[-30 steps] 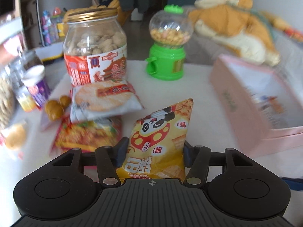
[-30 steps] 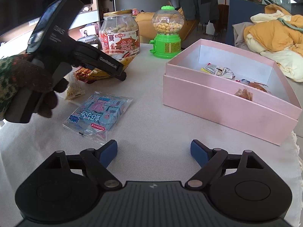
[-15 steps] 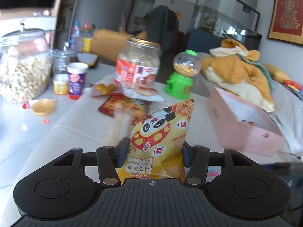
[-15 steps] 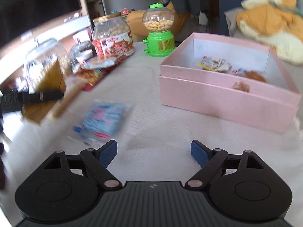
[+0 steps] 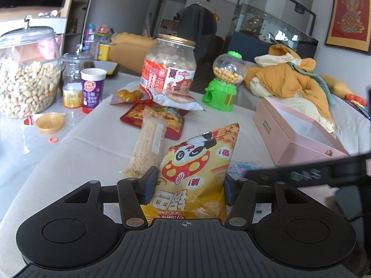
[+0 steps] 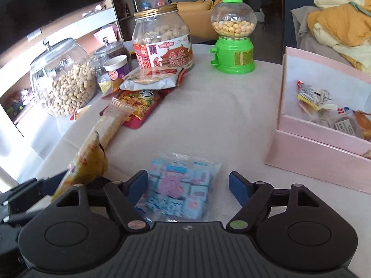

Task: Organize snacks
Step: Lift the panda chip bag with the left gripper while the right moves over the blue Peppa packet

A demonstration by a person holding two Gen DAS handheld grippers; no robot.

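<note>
The yellow panda snack bag [image 5: 196,176] stands upright between the blue pads of the left gripper [image 5: 187,181], which are pressed against its two sides and hold it above the cloth-covered table [image 5: 88,143]. The left wrist view shows the bag's printed front; the right wrist view catches the same bag [image 6: 89,162] only edge-on at lower left, tilted, with the dark left tool beneath it. The right gripper [image 6: 188,183] has its fingers spread wide apart, holding nothing, poised over a blue candy packet [image 6: 179,186] that lies flat on the table between them; in the left view only a sliver of that packet [image 5: 241,166] shows behind the bag. Just beyond the bag lies a long clear packet of pale grains [image 5: 148,148], its far end overlapping a red snack pouch [image 5: 134,115]. Behind these a white rice-cracker packet [image 5: 178,99] leans at the foot of a gold-lidded peanut jar [image 5: 170,66], with a green candy dispenser [image 5: 226,81] to the right. The open pink box [image 6: 320,153] sits to the right; only the right wrist view looks down inside, where several wrapped snacks [image 6: 315,97] lie, while the left view shows mainly its outer wall [image 5: 273,129]. At far left stand a large glass peanut jar [image 5: 25,76] and a purple cup [image 5: 92,88].
</note>
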